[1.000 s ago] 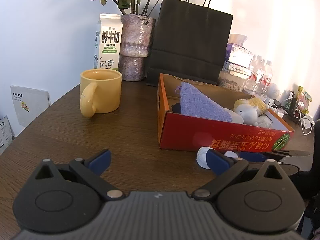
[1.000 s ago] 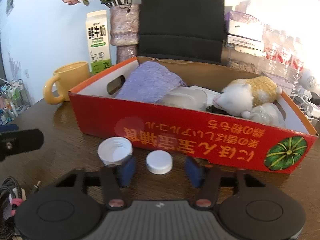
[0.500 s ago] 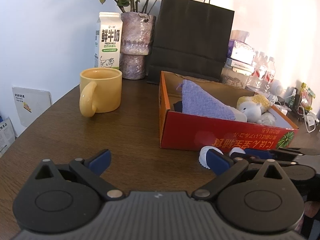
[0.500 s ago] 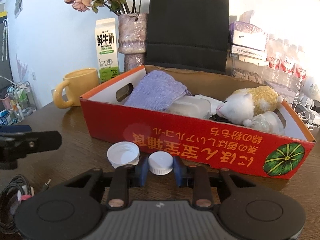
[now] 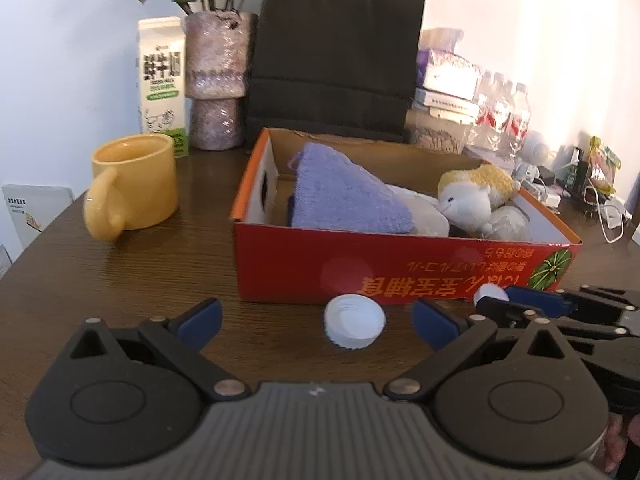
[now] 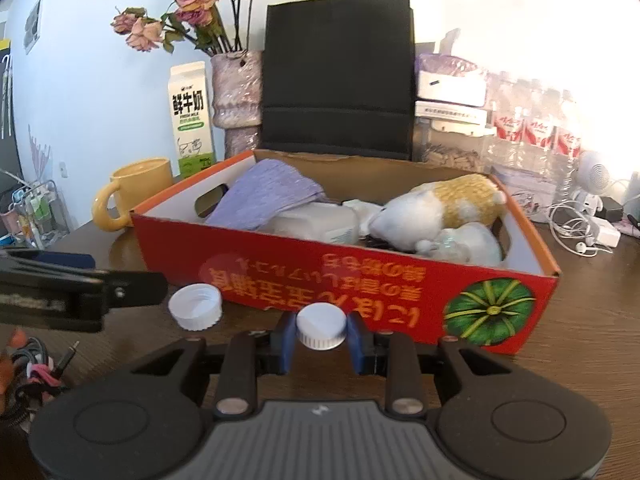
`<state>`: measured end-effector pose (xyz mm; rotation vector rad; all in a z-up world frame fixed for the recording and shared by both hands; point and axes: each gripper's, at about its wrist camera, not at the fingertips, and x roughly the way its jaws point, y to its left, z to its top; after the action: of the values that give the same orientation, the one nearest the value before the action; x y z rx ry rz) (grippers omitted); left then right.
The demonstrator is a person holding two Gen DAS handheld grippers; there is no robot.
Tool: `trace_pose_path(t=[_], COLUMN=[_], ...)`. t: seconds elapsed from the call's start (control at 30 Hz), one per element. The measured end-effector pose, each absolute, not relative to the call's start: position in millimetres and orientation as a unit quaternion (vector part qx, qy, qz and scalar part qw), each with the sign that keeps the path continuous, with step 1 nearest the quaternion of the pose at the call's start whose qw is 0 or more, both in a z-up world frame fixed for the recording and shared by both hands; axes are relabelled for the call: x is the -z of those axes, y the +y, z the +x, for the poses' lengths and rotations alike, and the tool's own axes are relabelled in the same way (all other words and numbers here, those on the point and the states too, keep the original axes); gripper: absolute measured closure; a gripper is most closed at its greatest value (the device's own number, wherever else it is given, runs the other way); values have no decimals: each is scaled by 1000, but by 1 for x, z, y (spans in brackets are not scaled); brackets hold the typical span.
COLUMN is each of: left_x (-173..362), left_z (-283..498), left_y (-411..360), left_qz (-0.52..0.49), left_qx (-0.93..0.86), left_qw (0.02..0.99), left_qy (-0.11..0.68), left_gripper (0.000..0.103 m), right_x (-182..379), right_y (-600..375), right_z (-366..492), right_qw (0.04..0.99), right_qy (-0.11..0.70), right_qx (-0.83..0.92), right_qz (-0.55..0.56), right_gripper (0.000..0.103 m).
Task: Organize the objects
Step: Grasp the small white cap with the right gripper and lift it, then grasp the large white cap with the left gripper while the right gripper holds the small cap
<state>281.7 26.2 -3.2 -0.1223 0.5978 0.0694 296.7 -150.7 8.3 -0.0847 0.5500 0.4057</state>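
My right gripper is shut on a small white bottle cap, held just in front of the red cardboard box. A larger white cap lies mouth up on the dark wooden table to its left. In the left wrist view that larger cap sits between and slightly ahead of the blue pads of my open left gripper, apart from both. The right gripper with the small cap shows at the right edge, before the box.
The box holds a purple cloth, a plush toy and a plastic container. A yellow mug, milk carton, vase and black paper bag stand behind. Water bottles and cables crowd the right.
The right gripper's jaws closed on the small white cap. My left gripper moved right, so the larger cap now lies between its open fingers instead of behind the right finger.
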Motion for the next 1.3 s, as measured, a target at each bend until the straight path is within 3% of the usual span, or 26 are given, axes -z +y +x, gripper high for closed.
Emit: trace_pose_path(t=[0.6, 0.83, 1.3], left_x=[22, 28, 35], left_z=[328, 336, 346], left_y=[-10, -6, -17], left_qz=[-35, -48, -26], left_qx=[-59, -66, -82], left_qw=[938, 934, 932], left_qy=[340, 347, 351], left_gripper=[0, 6, 1], right_x=[-12, -9, -5], right_y=[-175, -171, -168], right_z=[300, 302, 306], right_qw=[940, 941, 941], right_qy=[264, 268, 275], right_qx=[-214, -206, -192], right_qz=[-27, -33, -39], right_gripper=[77, 77, 77])
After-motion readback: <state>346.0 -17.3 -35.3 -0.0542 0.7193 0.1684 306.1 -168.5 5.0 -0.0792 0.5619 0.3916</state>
